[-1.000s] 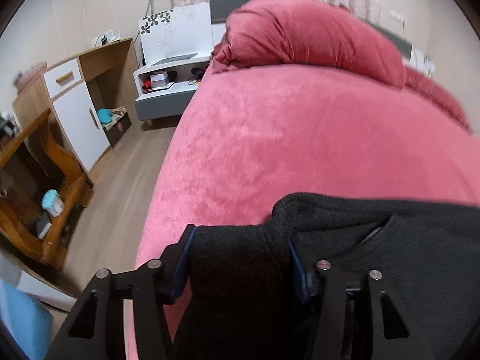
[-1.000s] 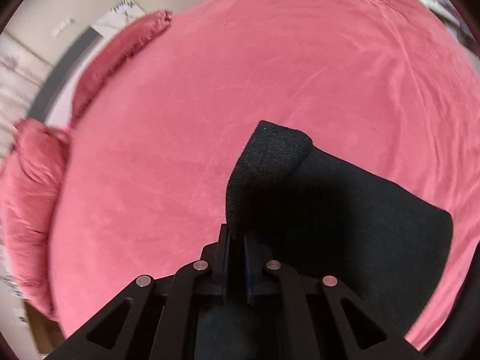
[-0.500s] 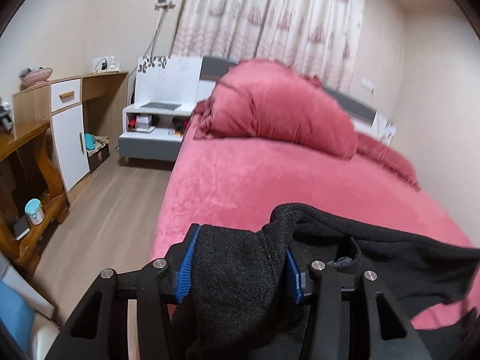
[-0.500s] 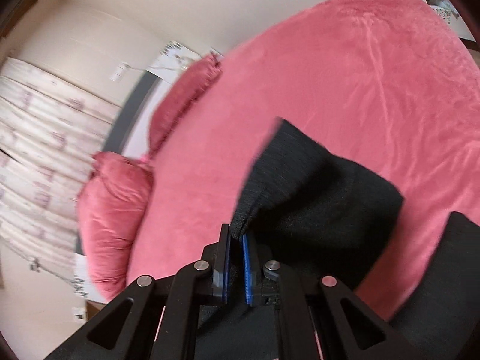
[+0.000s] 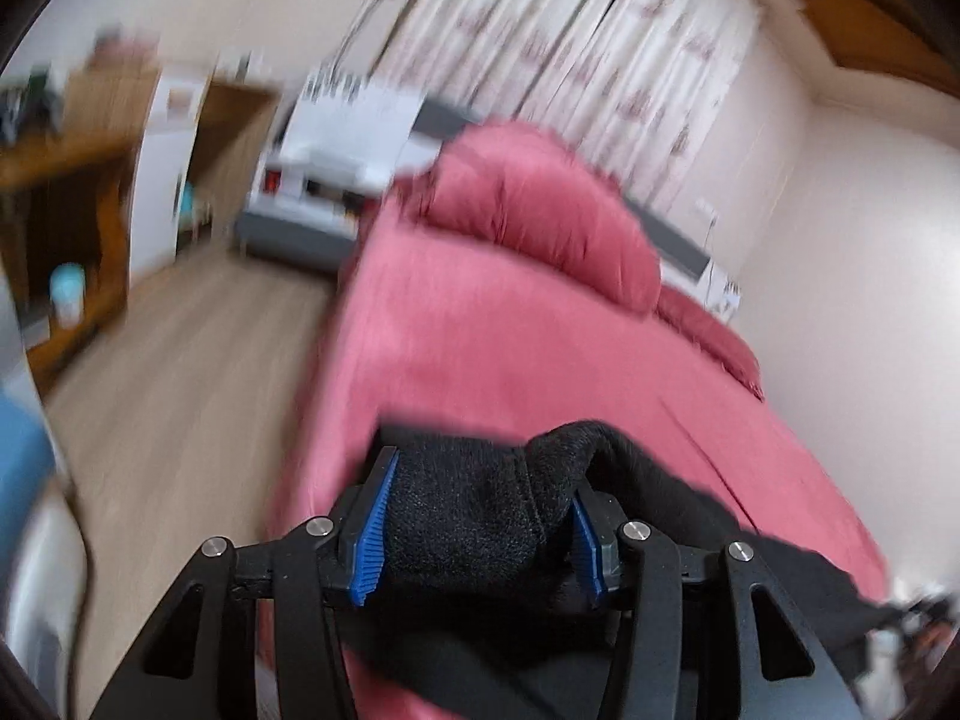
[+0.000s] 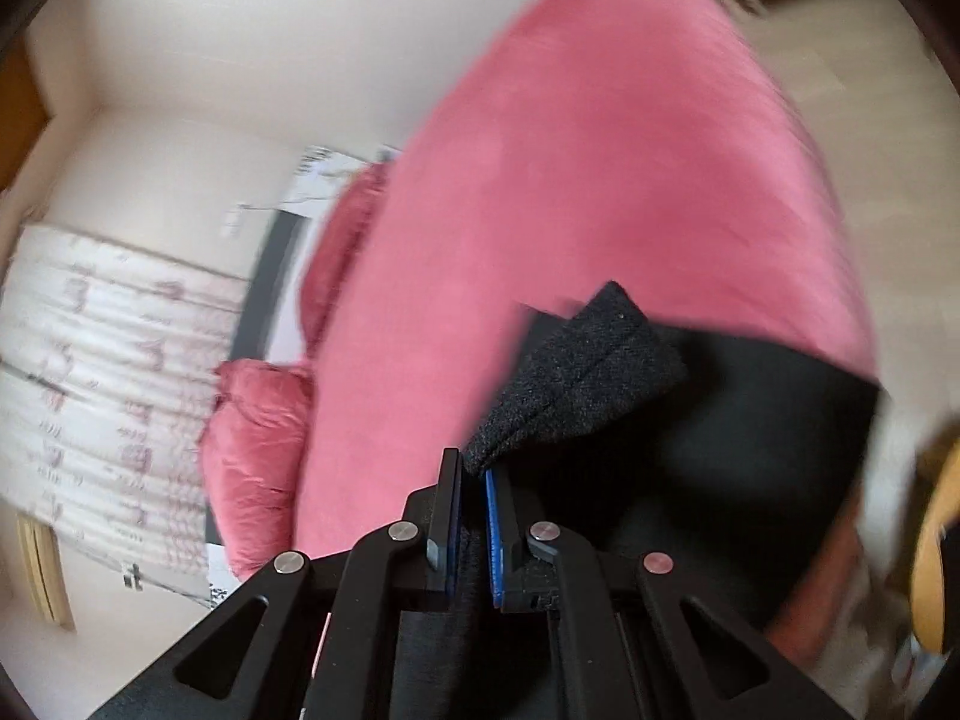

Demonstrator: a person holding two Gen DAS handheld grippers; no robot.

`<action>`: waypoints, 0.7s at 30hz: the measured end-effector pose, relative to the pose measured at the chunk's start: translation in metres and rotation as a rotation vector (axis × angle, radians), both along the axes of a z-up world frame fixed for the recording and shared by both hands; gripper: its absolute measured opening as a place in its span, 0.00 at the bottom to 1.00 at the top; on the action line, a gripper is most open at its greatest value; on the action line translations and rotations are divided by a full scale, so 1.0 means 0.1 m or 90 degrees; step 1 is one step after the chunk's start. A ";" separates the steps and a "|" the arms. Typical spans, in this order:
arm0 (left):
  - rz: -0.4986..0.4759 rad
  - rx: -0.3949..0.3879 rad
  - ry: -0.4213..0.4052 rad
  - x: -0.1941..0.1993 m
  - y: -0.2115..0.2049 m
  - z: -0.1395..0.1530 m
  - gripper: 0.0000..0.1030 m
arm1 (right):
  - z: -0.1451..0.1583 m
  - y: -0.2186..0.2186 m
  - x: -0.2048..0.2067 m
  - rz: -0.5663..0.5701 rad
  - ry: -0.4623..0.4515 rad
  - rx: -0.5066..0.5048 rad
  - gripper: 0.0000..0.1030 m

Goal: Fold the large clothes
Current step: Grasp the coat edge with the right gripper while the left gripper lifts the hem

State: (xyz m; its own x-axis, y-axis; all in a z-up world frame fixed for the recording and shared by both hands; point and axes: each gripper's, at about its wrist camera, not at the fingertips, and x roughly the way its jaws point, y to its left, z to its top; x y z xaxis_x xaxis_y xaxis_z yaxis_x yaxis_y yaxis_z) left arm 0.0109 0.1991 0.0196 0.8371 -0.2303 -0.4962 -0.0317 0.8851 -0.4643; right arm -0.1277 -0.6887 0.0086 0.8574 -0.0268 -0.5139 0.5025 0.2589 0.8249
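Observation:
A large black knit garment [image 5: 474, 516] is lifted off the pink bed [image 5: 480, 348]. My left gripper [image 5: 477, 531] is shut on a thick bunched fold of it, which fills the gap between the blue pads. My right gripper [image 6: 474, 516] is shut on another edge of the black garment [image 6: 576, 378], with the fabric pinched between nearly closed pads and the rest hanging down to the right over the pink bed [image 6: 600, 180]. Both views are blurred by motion.
A pink pillow [image 5: 540, 204] lies at the head of the bed, in front of patterned curtains [image 5: 570, 54]. A wooden desk and cabinet [image 5: 90, 180] and a grey-white bedside unit [image 5: 324, 180] stand left of the bed, across wooden floor [image 5: 180, 390].
Both grippers have risen and tilted up, lifting the black garment off the bed. The right view has swung so the floor beyond the bed shows.

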 end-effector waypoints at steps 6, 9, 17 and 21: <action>0.052 -0.148 0.068 -0.03 0.09 -0.26 0.59 | -0.78 0.06 -0.29 -0.051 -0.006 0.062 0.13; 0.101 -0.240 0.111 -0.08 0.13 -0.47 0.61 | -0.93 0.11 -0.32 -0.063 -0.061 0.100 0.36; 0.120 -0.346 0.108 -0.24 0.09 -0.53 0.79 | -0.97 -0.02 -0.40 -0.091 -0.087 0.116 0.46; 0.126 -0.344 0.114 -0.12 0.04 -0.52 0.80 | -0.89 -0.18 -0.24 -0.081 -0.035 0.093 0.33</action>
State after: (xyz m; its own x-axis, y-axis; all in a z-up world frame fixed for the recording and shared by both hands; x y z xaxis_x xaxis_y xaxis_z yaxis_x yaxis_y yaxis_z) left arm -0.0015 0.2027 -0.0324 0.8043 -0.3368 -0.4896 -0.2913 0.4947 -0.8188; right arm -0.1519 -0.7065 -0.0803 0.8787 -0.0649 -0.4729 0.4768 0.0722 0.8761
